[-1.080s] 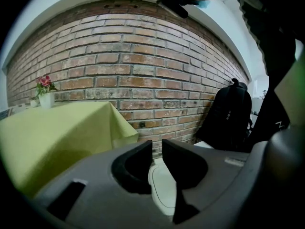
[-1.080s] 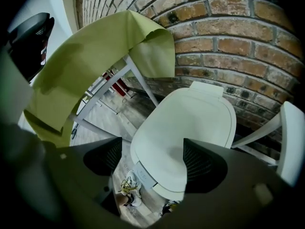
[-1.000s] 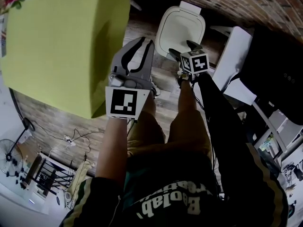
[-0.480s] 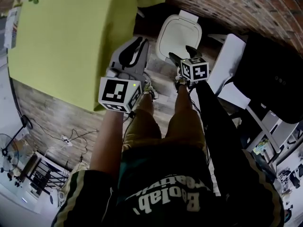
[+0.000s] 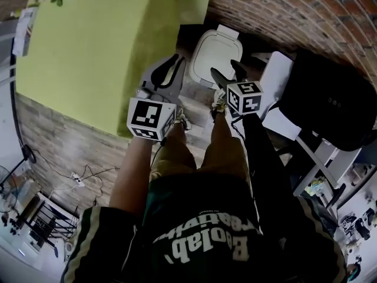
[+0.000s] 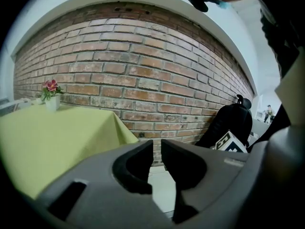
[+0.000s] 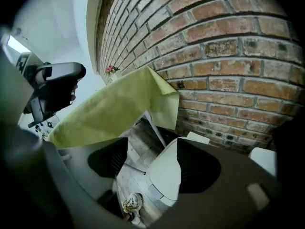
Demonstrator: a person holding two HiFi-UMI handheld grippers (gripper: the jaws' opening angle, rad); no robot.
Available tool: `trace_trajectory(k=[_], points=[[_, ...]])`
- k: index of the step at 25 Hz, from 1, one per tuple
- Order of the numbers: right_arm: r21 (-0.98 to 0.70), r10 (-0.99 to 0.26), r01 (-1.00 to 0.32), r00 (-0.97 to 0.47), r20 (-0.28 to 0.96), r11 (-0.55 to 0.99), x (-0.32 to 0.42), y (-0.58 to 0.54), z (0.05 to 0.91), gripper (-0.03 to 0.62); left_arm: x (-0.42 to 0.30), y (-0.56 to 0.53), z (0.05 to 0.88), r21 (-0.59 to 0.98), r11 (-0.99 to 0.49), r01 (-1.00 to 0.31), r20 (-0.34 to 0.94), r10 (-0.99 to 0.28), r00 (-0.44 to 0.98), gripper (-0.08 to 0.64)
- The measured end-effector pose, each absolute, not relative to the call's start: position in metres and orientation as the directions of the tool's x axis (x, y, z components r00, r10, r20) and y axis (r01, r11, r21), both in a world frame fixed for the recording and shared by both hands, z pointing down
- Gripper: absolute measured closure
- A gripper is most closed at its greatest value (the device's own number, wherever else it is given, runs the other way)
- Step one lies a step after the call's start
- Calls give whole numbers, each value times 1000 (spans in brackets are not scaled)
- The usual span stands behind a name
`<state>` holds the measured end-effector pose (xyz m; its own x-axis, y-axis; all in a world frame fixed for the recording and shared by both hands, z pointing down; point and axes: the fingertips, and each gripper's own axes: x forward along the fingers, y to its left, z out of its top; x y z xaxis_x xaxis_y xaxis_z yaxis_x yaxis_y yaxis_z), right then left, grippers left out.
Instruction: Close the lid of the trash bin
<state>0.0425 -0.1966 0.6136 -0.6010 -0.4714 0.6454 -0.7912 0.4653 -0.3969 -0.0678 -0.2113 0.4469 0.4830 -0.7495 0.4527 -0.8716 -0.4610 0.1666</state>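
Note:
The white trash bin [image 5: 217, 50] stands on the floor by the brick wall with its lid down flat. In the right gripper view the bin's lid [image 7: 164, 173] shows below, between my jaws. My right gripper [image 5: 224, 68] hangs above the bin's near edge, apart from it. Seen from its own camera, the right gripper [image 7: 152, 142] is open and empty, and its jaws have just been closing. My left gripper [image 5: 177, 61] is held up to the left of the bin. The left gripper [image 6: 157, 149] has a narrow empty gap, its jaws having just closed a little.
A table under a yellow-green cloth [image 5: 88, 46] fills the left, its corner hanging near the bin. A black backpack [image 5: 330, 105] and a white panel [image 5: 274, 78] stand to the right. The person's legs and shoes [image 5: 182, 121] are below the grippers. The brick wall [image 5: 294, 10] is behind.
Both grippers have risen, the right one more, lifting away from the bin's lid. The bin looks smaller and farther in the head view.

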Motion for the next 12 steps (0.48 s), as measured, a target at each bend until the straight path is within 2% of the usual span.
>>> trace_trajectory(k=[12], points=[[-357,-554,-789,-609,567,500,53,-200,526,282,-51,-213,408,153,-479,-864,422,-759,495,497]])
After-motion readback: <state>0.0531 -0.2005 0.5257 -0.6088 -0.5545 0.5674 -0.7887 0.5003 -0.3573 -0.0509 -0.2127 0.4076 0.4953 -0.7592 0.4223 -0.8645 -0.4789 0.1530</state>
